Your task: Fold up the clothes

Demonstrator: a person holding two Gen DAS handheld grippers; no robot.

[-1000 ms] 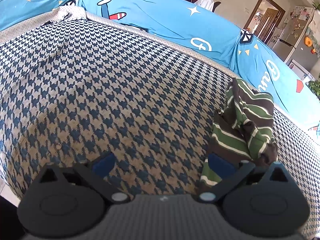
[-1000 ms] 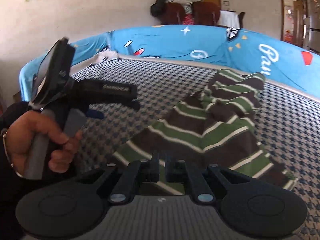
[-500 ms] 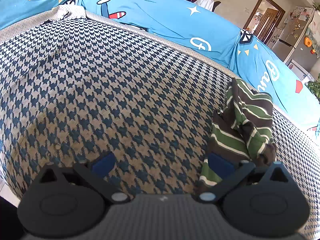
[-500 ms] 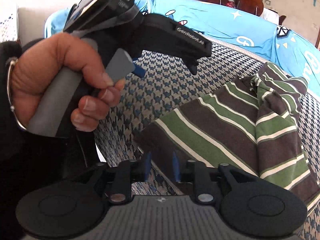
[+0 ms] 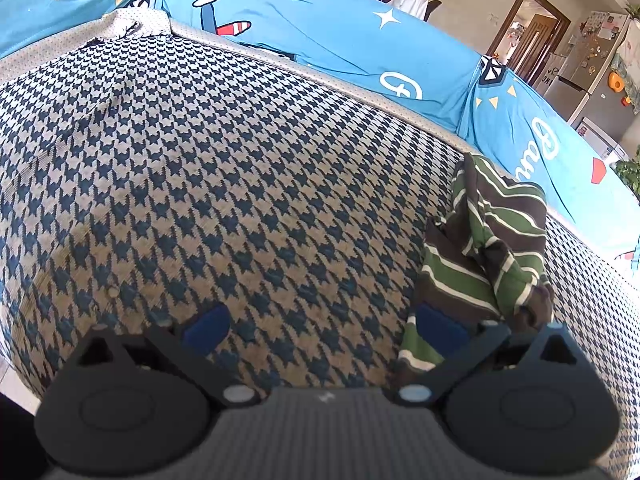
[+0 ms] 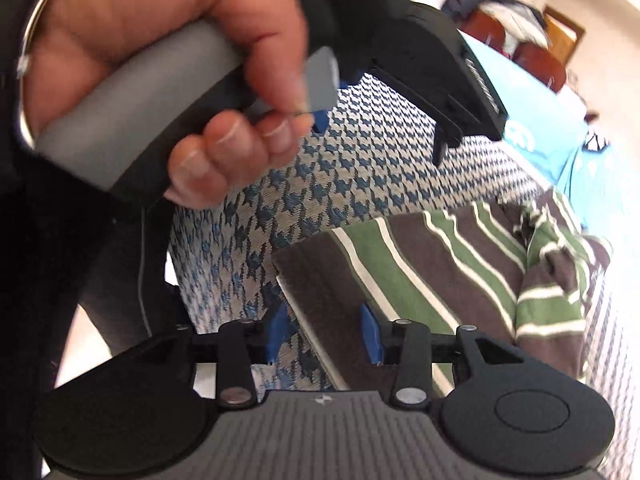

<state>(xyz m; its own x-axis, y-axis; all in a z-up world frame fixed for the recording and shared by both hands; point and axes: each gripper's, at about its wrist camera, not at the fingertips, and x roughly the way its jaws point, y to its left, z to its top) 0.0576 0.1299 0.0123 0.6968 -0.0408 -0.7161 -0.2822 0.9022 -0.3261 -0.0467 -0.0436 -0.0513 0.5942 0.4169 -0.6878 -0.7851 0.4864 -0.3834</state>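
A brown, green and white striped garment (image 5: 480, 248) lies bunched on the houndstooth sofa seat (image 5: 240, 184). My left gripper (image 5: 324, 324) is open wide and empty, just above the seat, its right pad touching the garment's near edge. In the right wrist view the garment (image 6: 440, 272) spreads to the right, and its near corner lies between the pads of my right gripper (image 6: 326, 330), which is open. The left gripper's body (image 6: 432, 64) and the hand holding it (image 6: 168, 60) fill the upper left of that view.
Blue printed cushions (image 5: 360, 44) line the back of the sofa. A doorway (image 5: 524, 36) and a fridge (image 5: 588, 68) stand far right. The sofa's front edge (image 6: 180, 280) and the floor are just below my right gripper.
My right gripper opened from shut, letting go of the garment's corner, and moved left and closer under the left hand. The left gripper has hardly moved and stays open.
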